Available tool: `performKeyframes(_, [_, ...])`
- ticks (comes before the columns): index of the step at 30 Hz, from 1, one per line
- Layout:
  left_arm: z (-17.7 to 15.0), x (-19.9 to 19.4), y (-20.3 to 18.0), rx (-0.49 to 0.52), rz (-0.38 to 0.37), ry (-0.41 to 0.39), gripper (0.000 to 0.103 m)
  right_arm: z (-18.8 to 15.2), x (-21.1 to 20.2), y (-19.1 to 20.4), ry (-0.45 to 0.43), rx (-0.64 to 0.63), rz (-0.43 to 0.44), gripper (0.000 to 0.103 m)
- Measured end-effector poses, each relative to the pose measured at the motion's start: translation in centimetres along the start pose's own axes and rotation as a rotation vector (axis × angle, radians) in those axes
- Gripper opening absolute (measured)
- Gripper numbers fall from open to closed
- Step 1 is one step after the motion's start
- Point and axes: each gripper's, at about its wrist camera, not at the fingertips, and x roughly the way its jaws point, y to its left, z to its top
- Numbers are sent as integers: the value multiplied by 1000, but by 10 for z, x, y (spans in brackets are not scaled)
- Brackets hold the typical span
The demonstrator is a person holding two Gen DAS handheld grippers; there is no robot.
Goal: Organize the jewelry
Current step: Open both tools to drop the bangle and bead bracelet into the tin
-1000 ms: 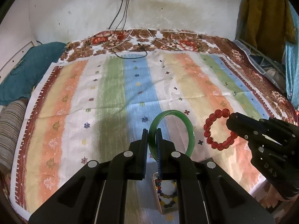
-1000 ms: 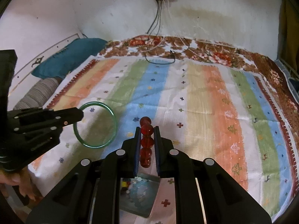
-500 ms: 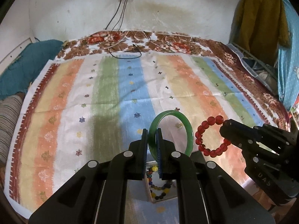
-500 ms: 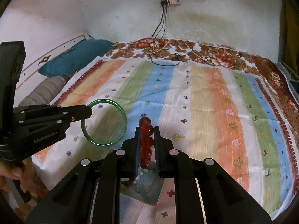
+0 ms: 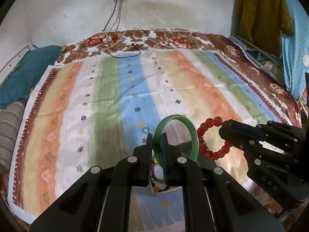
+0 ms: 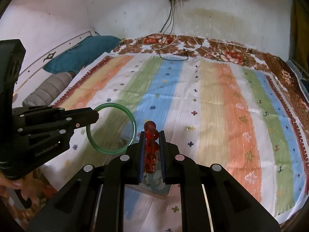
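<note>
My left gripper [image 5: 157, 135] is shut on a green bangle [image 5: 194, 135] and holds it upright above the striped bedspread [image 5: 108, 89]. My right gripper [image 6: 151, 133] is shut on a red bead bracelet [image 6: 151, 147]. In the left wrist view the red bracelet [image 5: 204, 127] hangs just right of the bangle. In the right wrist view the bangle [image 6: 133, 125] is just left of the beads. A small white box [image 5: 160, 190] with coloured beads lies under both grippers, mostly hidden; it also shows in the right wrist view [image 6: 154, 185].
A small clear bead [image 5: 145, 129] lies on the blue stripe. Cables [image 5: 125, 50] run from a wall socket onto the far bed edge. A teal pillow [image 5: 25, 71] and striped bolster [image 5: 9, 131] lie at the left. Clothes [image 5: 258, 13] hang at the right.
Both grippers have moved closer together over the box, keeping their hold. The bangle and the red bracelet now sit nearly side by side.
</note>
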Motion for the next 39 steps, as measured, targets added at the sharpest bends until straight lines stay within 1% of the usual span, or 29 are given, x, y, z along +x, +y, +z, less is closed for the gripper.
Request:
performKeyframes(2, [-3,1,-3,6,-2,8,9,-4,1,0,14,4,10,14])
performKeyframes(5, [-7,8,-9,29,-20,49,11,-7,5,0,42,19,26,15])
performKeyframes(7, [-8,13,-9,27,-11,63,12,-8,4,-2,40,31,24,16])
performKeyframes(9, [-7,14,-5,17,-4,66,18,-8,4,-4,38,39,20,30])
performKeyframes(10, [-6,14,-2,5,-7,67,19,-7,4,-6,37,44,18,41])
performKeyframes(13, [-5,13,6,-29,-9,65,23,-7,6,-11,47,57,11,42])
performKeyframes(15, [-4,12,11,-47,-10,62,31,-6,8,-14,51,65,6,46])
performKeyframes(18, [-1,17,16,-68,-11,70,39,-4,10,-22,58,81,-5,52])
performKeyframes(19, [0,19,17,-74,-12,76,41,-4,11,-24,60,87,-8,54])
performKeyframes(21, [3,25,21,-90,-11,88,50,-3,13,-30,68,103,-4,55])
performKeyframes(23, [8,32,25,-107,-13,98,56,-1,16,-38,77,134,9,56])
performKeyframes(27, [14,44,28,-126,-12,121,62,3,23,-48,98,172,29,61])
performKeyframes(28, [16,48,29,-131,-15,132,64,3,24,-49,101,175,25,64])
performKeyframes(29, [17,53,29,-135,-17,144,66,5,26,-51,104,173,16,68])
performKeyframes(30, [19,58,30,-136,-17,155,66,6,28,-52,108,168,7,68])
performKeyframes(34, [23,69,35,-136,-6,184,67,9,39,-55,139,138,-38,70])
performKeyframes(39, [30,84,46,-174,-22,211,69,13,61,-63,195,128,-63,70])
